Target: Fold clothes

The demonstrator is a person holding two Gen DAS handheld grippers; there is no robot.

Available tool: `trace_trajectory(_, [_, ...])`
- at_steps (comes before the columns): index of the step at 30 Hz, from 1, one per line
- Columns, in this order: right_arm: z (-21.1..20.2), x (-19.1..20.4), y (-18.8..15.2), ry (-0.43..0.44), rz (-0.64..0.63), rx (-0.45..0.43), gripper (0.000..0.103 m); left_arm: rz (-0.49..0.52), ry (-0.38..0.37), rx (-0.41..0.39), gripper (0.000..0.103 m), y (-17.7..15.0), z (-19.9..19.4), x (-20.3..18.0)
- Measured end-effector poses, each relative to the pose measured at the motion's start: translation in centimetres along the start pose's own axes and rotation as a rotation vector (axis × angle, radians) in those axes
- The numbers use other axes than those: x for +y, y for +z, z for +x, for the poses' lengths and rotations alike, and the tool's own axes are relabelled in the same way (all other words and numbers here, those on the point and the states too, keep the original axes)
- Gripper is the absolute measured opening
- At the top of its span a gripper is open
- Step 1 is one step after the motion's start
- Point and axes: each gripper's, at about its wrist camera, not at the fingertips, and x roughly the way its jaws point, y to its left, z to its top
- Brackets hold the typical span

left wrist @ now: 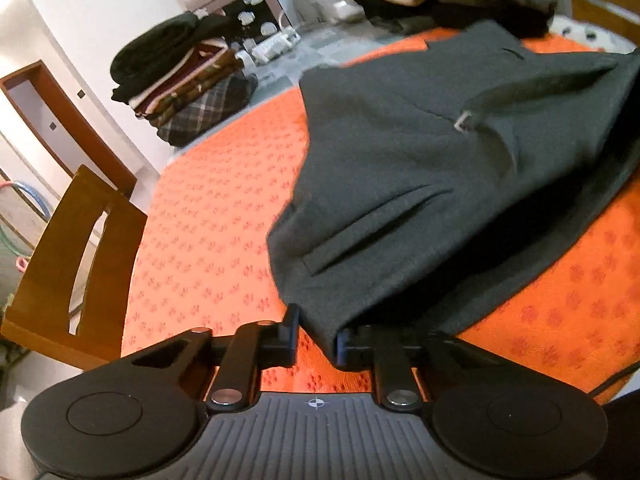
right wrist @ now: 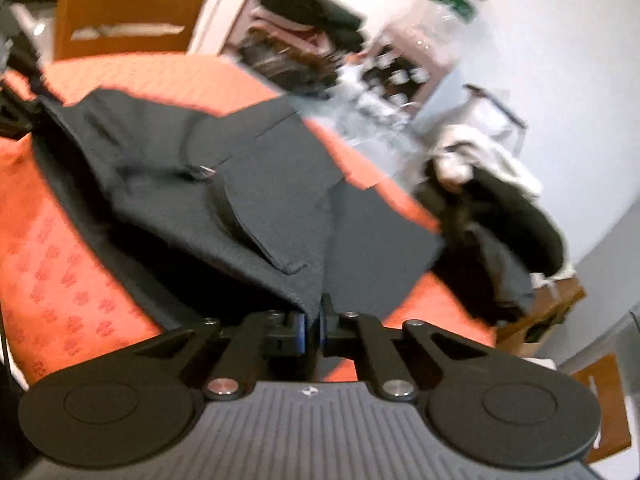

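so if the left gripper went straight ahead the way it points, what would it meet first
The left gripper is already clamped on the dark grey trousers, so it would push further into that fabric first, lying on the orange tablecloth.

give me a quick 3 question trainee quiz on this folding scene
1. True or false: the right gripper is shut on the trousers.
2. What colour is the tablecloth under the trousers? A green, B orange, C white.
3. Fill in: left of the table, in the left view, stands a wooden ____.

Key: 1 true. 2 B. 3 chair. Note the left gripper also has cloth between its fingers, though a gap shows beside the left finger, so its grip is unclear.
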Motion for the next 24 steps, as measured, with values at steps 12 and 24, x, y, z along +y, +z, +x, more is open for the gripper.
trace_trajectory(12, [0.1,-3.0,-5.4,0.144,0.175,0.180,0.025,-0.110,-0.354,-0.045,0.055,-1.0,-3.7,4.5])
trace_trajectory(24, [-2.5,-8.0,-9.3,0.164,1.027,0.116,0.059,-0.112,-0.554,-0.060,0.062,0.8,-3.5,9.1])
